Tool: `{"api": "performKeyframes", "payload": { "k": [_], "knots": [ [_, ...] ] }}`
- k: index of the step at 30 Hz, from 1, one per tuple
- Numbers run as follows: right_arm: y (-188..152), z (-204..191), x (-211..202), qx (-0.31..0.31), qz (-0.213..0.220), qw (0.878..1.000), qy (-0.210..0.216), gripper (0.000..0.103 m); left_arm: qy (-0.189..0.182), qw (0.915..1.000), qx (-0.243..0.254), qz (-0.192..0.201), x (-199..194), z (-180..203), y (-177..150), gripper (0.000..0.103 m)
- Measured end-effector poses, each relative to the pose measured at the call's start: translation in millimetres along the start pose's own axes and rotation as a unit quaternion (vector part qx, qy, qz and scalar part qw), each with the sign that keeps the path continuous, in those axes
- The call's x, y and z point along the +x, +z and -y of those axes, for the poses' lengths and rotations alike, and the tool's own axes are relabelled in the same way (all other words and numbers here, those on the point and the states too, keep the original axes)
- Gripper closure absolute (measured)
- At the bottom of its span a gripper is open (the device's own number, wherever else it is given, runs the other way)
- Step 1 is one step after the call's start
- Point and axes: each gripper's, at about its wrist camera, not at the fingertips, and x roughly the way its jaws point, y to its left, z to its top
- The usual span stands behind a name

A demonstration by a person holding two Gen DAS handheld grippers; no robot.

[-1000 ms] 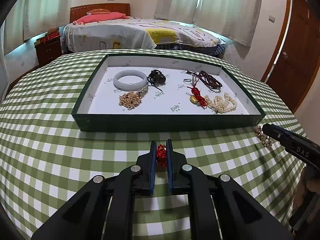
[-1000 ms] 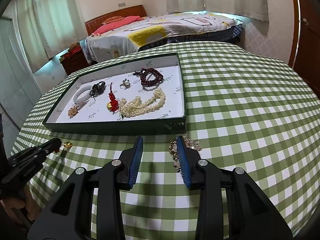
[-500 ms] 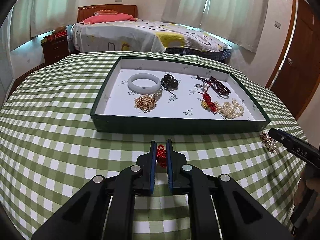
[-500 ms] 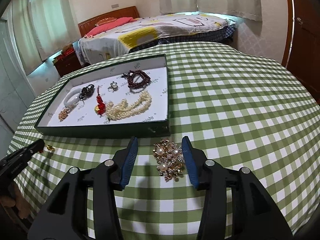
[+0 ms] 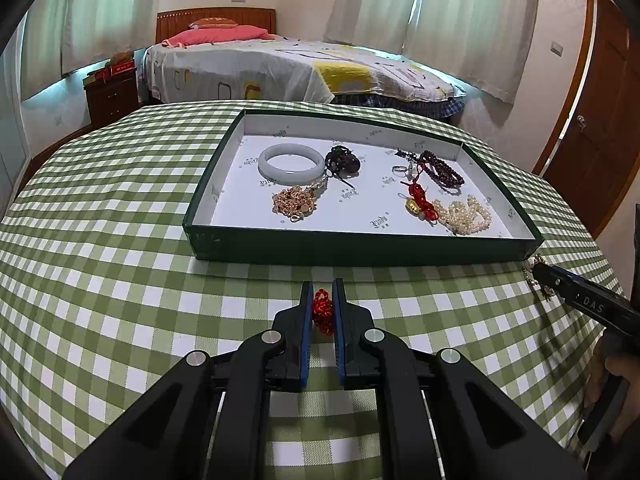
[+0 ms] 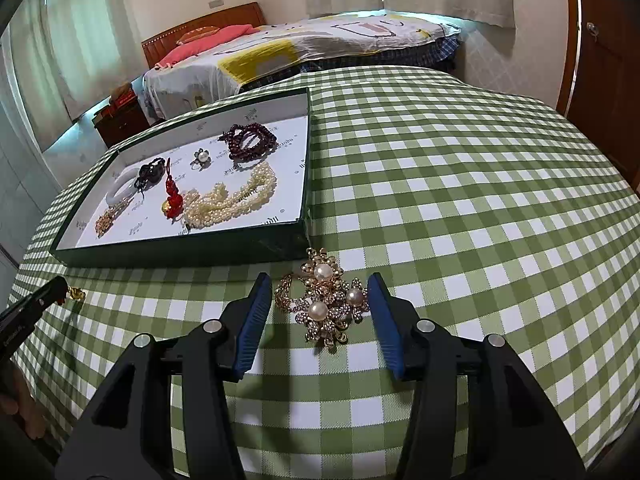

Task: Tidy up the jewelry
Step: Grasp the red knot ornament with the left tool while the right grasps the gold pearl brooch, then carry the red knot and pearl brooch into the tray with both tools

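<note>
Left wrist view: a table covered by a green-and-white checked cloth (image 5: 120,280) is seen, and on it a shallow dark green tray (image 5: 360,246) with a white floor is set ahead of the left gripper (image 5: 322,312). Inside the tray, a pale jade bangle (image 5: 291,163) is laid at the far left with a dark beaded piece (image 5: 342,160) just beside it, a gold chain heap (image 5: 294,204) nearer the front wall, a dark red bead bracelet (image 5: 442,170) at the far right, a red knotted charm (image 5: 420,200) below it, and a pearl strand (image 5: 466,214) touching that charm. The left gripper's jaws are drawn narrow and a small red knot ornament (image 5: 322,312) is pinched between them, in front of the tray's near wall. In the right wrist view, the right gripper (image 6: 318,312) is held with its jaws wide, and a gold brooch cluster with 3 pearls (image 6: 324,300) is found lying on the cloth between the blue pads, touched by neither, just beside the tray's near right corner (image 6: 304,236).
</note>
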Motion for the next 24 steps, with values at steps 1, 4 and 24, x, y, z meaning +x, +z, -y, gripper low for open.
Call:
{"api": "performKeyframes", "payload": {
  "k": [1,4,24],
  "knots": [
    [0.8,0.8,1.4,0.001,-0.001,1.0,-0.002,0.054,0.0,1.0,0.0,0.0,0.5,0.3,0.2,0.093],
    [2.4,1.9,3.8,0.003,-0.004,1.0,-0.003,0.055,0.001,1.0,0.0,0.0,1.2,0.1,0.0,0.093],
    [-1.8,-14.5,-13.2,-0.015,0.015,1.0,0.013,0.072,0.0,1.0,0.0,0.004,0.5,-0.5,2.1,0.093]
  ]
}}
